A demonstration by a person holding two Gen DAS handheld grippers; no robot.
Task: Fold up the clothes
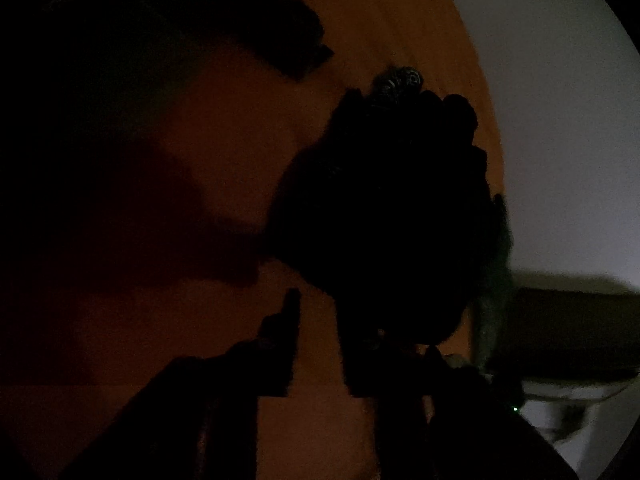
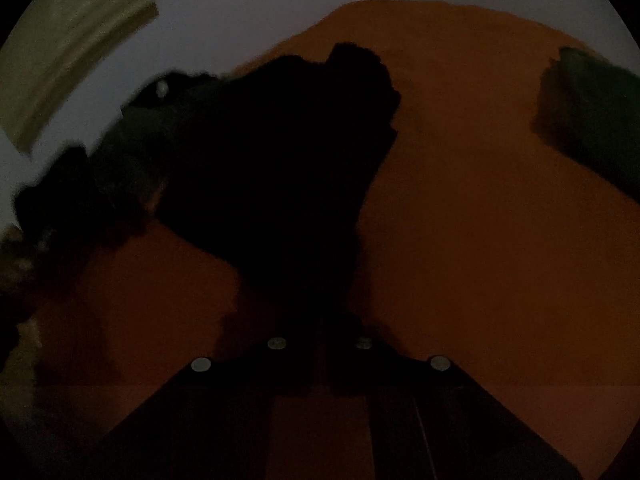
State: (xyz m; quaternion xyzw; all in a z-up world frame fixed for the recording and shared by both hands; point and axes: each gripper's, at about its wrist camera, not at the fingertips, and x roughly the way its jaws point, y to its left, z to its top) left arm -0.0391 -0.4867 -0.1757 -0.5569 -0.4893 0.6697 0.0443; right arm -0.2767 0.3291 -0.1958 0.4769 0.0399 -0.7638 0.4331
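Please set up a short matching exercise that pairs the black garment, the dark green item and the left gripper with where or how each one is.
Things:
1. black garment
2. dark green item
3. left gripper

Places or states:
A. fingers apart, with the orange surface showing between them
B. bunched in a heap and pinched at its near end by the right gripper
C. lying on its own towards the right of the right wrist view, apart from the heap

Pairs: 1-B, 2-C, 3-A.
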